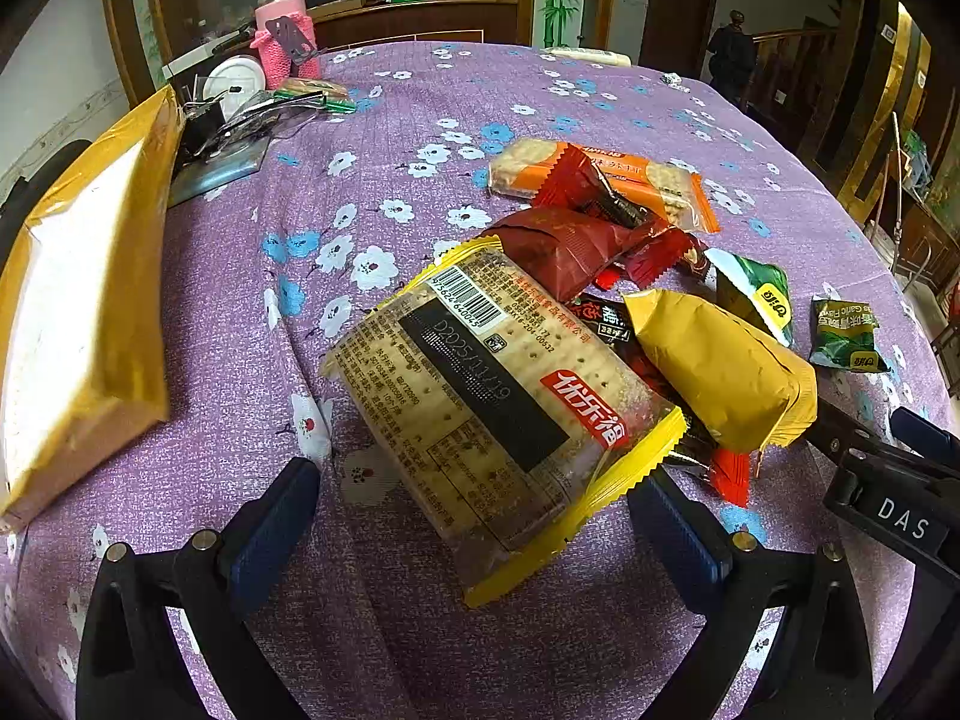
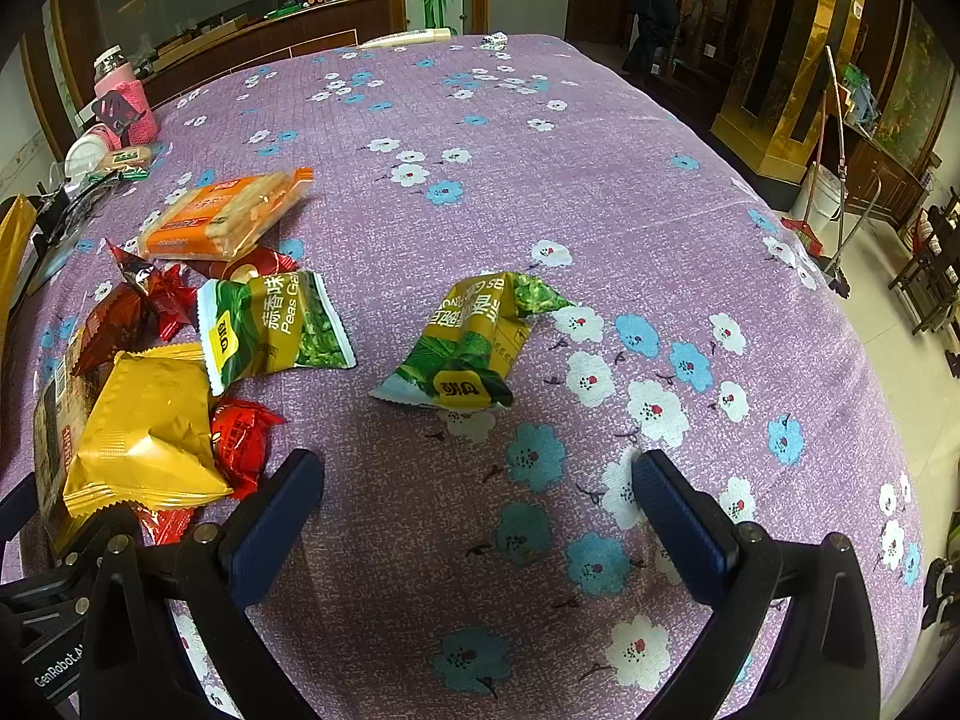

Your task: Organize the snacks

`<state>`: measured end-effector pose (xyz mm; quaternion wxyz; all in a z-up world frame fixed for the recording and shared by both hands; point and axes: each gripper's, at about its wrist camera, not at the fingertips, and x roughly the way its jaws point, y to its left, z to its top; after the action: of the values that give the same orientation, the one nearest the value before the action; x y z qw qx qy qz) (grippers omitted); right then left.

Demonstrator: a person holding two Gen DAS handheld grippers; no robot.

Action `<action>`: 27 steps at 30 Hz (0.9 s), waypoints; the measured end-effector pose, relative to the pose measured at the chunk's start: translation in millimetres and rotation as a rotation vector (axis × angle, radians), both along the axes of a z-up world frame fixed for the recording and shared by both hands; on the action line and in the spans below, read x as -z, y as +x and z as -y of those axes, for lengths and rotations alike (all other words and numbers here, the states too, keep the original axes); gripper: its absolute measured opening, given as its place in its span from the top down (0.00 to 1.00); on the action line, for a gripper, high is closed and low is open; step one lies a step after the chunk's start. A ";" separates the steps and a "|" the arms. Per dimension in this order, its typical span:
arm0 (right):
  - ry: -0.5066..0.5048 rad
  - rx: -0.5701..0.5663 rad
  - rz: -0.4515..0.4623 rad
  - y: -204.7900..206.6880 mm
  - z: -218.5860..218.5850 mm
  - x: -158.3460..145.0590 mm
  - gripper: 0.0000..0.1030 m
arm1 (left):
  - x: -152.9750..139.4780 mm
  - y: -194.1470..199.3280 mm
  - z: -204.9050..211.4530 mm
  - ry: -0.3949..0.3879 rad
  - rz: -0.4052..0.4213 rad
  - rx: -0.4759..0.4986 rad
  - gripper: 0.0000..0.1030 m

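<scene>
My left gripper (image 1: 474, 510) is open, its blue fingers either side of the near end of a clear, yellow-edged cracker pack (image 1: 498, 402) that lies on the table. Behind it is a pile: a yellow packet (image 1: 720, 366), a dark red packet (image 1: 570, 246), an orange cracker pack (image 1: 600, 174) and two green pea packets (image 1: 756, 294). My right gripper (image 2: 477, 504) is open and empty, just short of a green pea packet (image 2: 474, 342) lying alone. A second pea packet (image 2: 270, 324), the yellow packet (image 2: 144, 432) and the orange pack (image 2: 228, 213) lie to its left.
A purple flowered tablecloth (image 2: 540, 150) covers the table. A large yellow-wrapped pack (image 1: 84, 300) lies at the left edge. A pink-sleeved jar (image 1: 282, 30), a white lid and dark clutter (image 1: 222, 120) sit at the far left corner. The right gripper's body (image 1: 888, 480) shows at the left view's right edge.
</scene>
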<state>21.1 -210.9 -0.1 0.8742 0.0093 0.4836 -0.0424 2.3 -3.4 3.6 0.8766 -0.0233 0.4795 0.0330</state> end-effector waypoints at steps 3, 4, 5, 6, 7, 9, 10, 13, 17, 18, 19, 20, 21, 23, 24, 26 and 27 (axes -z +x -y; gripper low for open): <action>0.000 0.000 0.000 -0.1 -0.4 -0.3 0.00 | 0.0 -0.1 0.1 0.000 0.000 0.000 0.00; 0.000 0.000 0.000 0.0 0.0 0.0 0.00 | 0.1 -0.2 -0.2 0.000 0.000 0.000 0.00; 0.000 0.000 0.000 0.0 -0.4 -0.2 0.00 | -0.1 0.1 0.0 0.000 0.000 0.000 0.00; 0.000 0.000 0.000 0.0 -0.6 -0.3 0.00 | 0.0 -0.1 -0.1 0.000 0.000 0.000 0.00; 0.000 0.000 0.000 -0.1 -0.5 -0.3 0.00 | 0.1 -0.1 0.0 0.000 0.000 0.000 0.00; 0.000 0.000 0.000 -0.1 -0.5 -0.3 0.00 | 0.1 -0.2 -0.3 0.000 0.000 0.000 0.00; 0.000 0.000 0.000 0.0 -0.7 -0.3 0.00 | 0.1 -0.2 -0.1 0.000 0.000 0.000 0.00; 0.000 0.000 0.000 -0.2 -0.5 0.0 0.00 | 0.1 -0.2 -0.3 0.000 0.000 0.000 0.00; -0.002 0.012 0.000 0.2 -1.6 0.1 0.00 | -0.2 0.1 -0.3 0.000 0.000 0.000 0.00; -0.001 0.016 0.000 0.1 -0.9 0.7 0.00 | -0.1 -0.1 -0.4 -0.001 0.000 0.000 0.00; 0.000 0.016 0.000 -0.1 -0.6 0.6 0.00 | 0.1 -0.4 -0.2 0.000 0.000 0.000 0.00; 0.000 0.016 0.000 0.0 -0.3 0.7 0.00 | -0.1 -0.3 0.2 0.001 0.000 0.000 0.00; 0.001 0.016 0.001 -0.2 -0.2 0.6 0.00 | -0.1 0.2 -0.3 0.000 0.000 -0.001 0.00; -0.001 0.016 0.000 -0.4 -0.4 0.5 0.00 | 0.0 -0.7 -0.8 0.001 0.001 -0.017 0.00; 0.000 0.015 0.000 -0.7 -0.4 0.3 0.00 | 1.7 -1.8 -1.3 0.003 0.001 -0.018 0.00; 0.000 0.015 0.001 0.3 -0.8 1.0 0.00 | 3.0 -2.9 -3.6 0.000 0.001 -0.018 0.00; 0.000 0.015 0.001 0.3 -0.9 1.1 0.00 | 2.5 -2.8 -2.6 0.000 0.001 -0.019 0.00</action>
<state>21.4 -210.0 -1.1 0.8740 0.0132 0.4832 -0.0490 -0.5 -0.8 1.1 0.8764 -0.0277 0.4790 0.0412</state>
